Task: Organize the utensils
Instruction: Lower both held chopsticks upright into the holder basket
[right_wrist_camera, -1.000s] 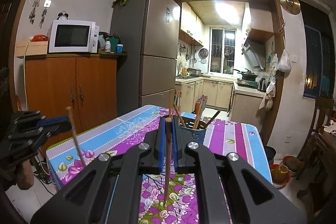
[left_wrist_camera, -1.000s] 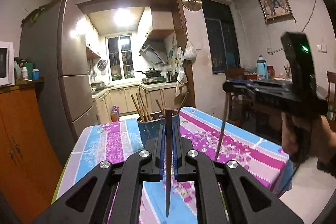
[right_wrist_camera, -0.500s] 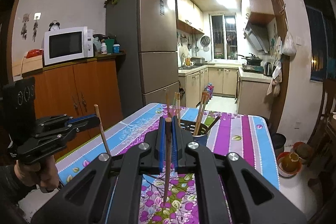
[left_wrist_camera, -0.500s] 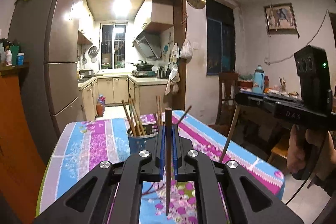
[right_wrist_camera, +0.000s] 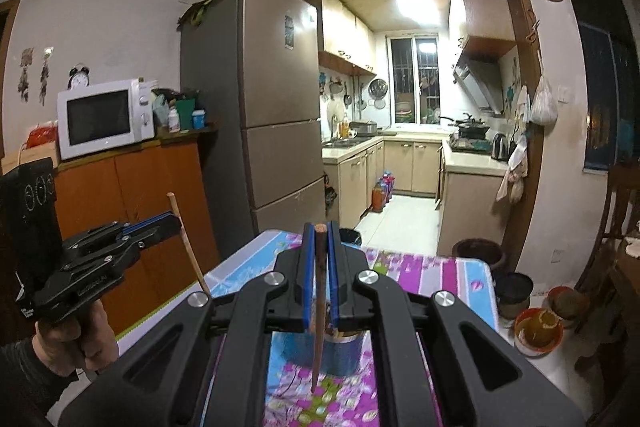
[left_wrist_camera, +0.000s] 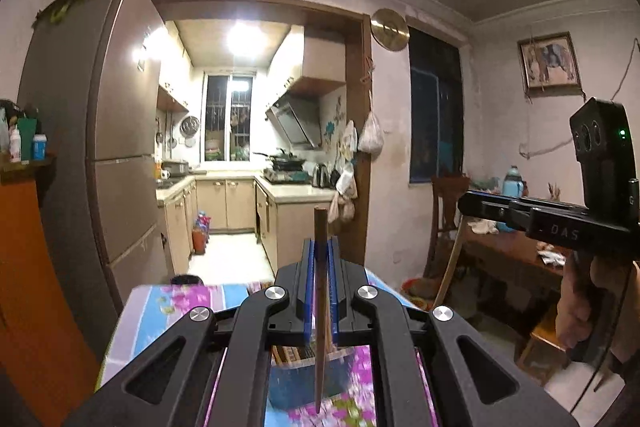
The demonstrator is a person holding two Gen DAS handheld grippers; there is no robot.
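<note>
My left gripper [left_wrist_camera: 320,247] is shut on a dark wooden chopstick [left_wrist_camera: 319,355] held upright, tip down over the blue utensil holder [left_wrist_camera: 296,383], which holds several chopsticks. My right gripper [right_wrist_camera: 320,231] is shut on another dark chopstick [right_wrist_camera: 317,343], tip down in front of the same blue holder [right_wrist_camera: 340,351]. In the right wrist view the left gripper [right_wrist_camera: 160,223] shows at the left with its chopstick [right_wrist_camera: 188,243]. In the left wrist view the right gripper [left_wrist_camera: 464,205] shows at the right with its chopstick [left_wrist_camera: 450,263].
The holder stands on a table with a floral cloth [right_wrist_camera: 424,271]. A fridge [right_wrist_camera: 276,115] and an orange cabinet [right_wrist_camera: 132,203] with a microwave [right_wrist_camera: 104,117] stand to the left. A wooden side table [left_wrist_camera: 516,255] and chair are at the right. Bowls [right_wrist_camera: 536,331] sit on the floor.
Both grippers have risen and moved in toward the holder, which now sits low under the fingers in both views. Both still hold their chopsticks.
</note>
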